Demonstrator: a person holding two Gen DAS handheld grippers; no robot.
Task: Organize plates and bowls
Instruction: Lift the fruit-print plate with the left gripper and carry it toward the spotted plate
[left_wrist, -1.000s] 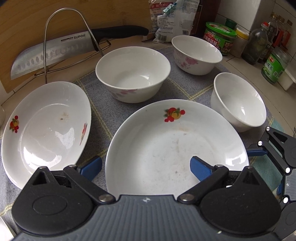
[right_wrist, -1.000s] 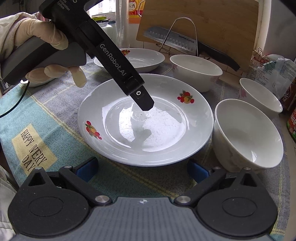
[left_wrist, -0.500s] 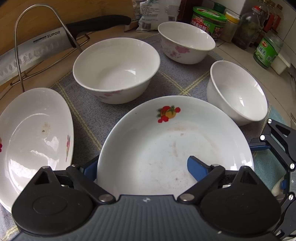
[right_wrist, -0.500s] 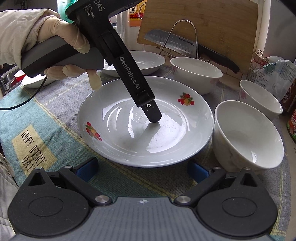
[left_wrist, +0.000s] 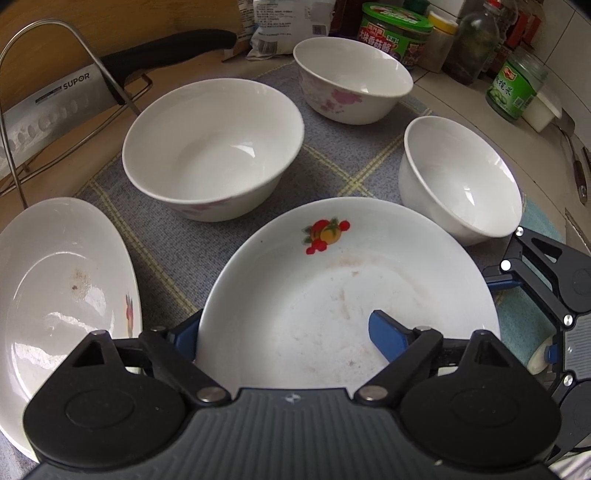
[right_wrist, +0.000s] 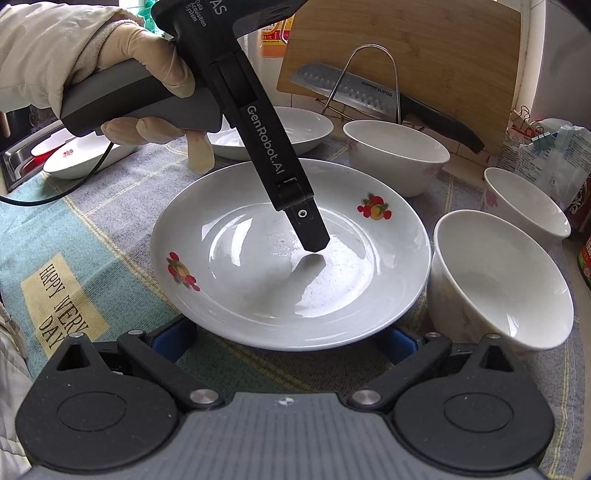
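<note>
The left gripper (left_wrist: 284, 332) straddles the near rim of the fruit-printed plate (left_wrist: 332, 295) — one blue finger (left_wrist: 388, 336) lies inside the dish, the other (left_wrist: 184, 332) is outside below the rim. Its jaws have just been closing with the rim between them; whether the pads press on the rim yet I cannot tell. From the right wrist view, its dark finger (right_wrist: 310, 232) reaches down into the plate's well, the gloved hand (right_wrist: 147, 74) gripping the handle above.

The plate sits on a checked cloth (left_wrist: 177, 251) on the worktop. A second plate (left_wrist: 55, 295) lies just beside it to the left, with a brown stain in its middle. Three white bowls stand beyond: a large bowl (left_wrist: 210, 147), a flowered bowl (left_wrist: 351, 81) further back, and a small bowl (left_wrist: 458, 177) near the plate's right edge.

The right gripper (right_wrist: 284, 339) rests with its jaws spread wide at the plate's near edge — nothing is between them.

A knife (left_wrist: 74, 99) rests on a wire rack against a wooden board (right_wrist: 424, 55).
</note>
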